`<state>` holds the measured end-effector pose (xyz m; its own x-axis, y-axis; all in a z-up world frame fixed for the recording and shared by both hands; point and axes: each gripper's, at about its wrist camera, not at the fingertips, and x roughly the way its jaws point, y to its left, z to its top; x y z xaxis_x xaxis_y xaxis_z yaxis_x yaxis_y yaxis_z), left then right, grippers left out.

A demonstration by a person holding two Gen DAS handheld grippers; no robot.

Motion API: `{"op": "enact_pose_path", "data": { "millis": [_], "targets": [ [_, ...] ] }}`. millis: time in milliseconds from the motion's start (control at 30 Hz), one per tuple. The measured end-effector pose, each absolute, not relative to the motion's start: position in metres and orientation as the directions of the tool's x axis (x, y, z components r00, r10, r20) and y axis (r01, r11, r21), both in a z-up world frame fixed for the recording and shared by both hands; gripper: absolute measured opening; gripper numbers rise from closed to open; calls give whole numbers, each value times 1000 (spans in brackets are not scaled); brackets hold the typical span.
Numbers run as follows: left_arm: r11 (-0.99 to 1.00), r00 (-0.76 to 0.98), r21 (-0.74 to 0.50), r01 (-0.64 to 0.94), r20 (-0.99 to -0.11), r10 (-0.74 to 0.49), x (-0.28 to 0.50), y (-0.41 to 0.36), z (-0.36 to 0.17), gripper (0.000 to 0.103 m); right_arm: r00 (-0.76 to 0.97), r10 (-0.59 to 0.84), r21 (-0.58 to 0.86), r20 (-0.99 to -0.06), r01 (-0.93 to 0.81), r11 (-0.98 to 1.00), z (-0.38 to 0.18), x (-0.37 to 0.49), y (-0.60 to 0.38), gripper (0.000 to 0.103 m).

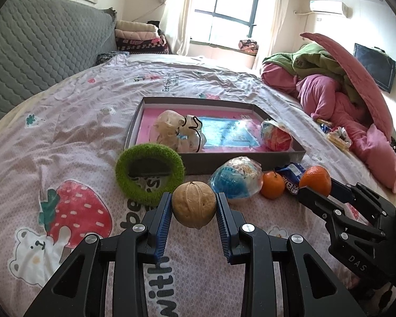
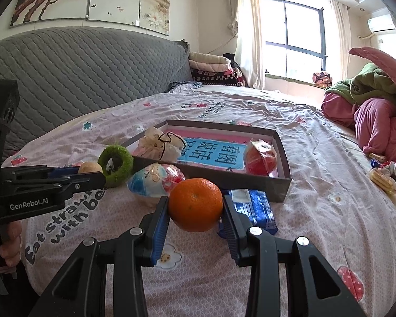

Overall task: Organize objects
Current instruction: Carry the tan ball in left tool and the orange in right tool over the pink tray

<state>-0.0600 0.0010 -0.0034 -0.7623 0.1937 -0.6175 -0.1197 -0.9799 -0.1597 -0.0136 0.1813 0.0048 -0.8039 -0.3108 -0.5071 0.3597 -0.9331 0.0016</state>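
Note:
My left gripper (image 1: 194,202) is shut on a brown walnut (image 1: 193,204) and holds it above the bedsheet, short of the grey box (image 1: 240,157). My right gripper (image 2: 196,206) is shut on an orange tangerine (image 2: 195,204), also in front of the box (image 2: 250,182). The box has a pink lining and holds a plastic-wrapped pouch (image 1: 179,129) and a wrapped red ball (image 1: 276,134). A green fuzzy ring (image 1: 149,173), a wrapped blue ball (image 1: 236,179), a second tangerine (image 1: 272,185) and a blue snack packet (image 2: 253,207) lie on the sheet.
The work surface is a bed with a strawberry-print sheet (image 1: 79,132). A grey quilted headboard (image 1: 39,45) stands at the left. Pink and green bedding (image 1: 343,87) is piled at the right, with snack wrappers (image 1: 335,134) beside it.

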Motion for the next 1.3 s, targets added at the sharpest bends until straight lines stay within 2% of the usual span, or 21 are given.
{"op": "enact_pose_path", "data": {
  "millis": [333, 1300],
  "targets": [
    [-976, -762, -170, -134, -612, 211, -74, 4, -2, 34, -808, -311, -6, -500, 362, -932, 10, -29, 177, 39],
    [-983, -787, -163, -80, -595, 162, -111, -7, 18, 34, -830, -322, 3, -455, 360, -933, 35, -73, 179, 39]
  ]
}}
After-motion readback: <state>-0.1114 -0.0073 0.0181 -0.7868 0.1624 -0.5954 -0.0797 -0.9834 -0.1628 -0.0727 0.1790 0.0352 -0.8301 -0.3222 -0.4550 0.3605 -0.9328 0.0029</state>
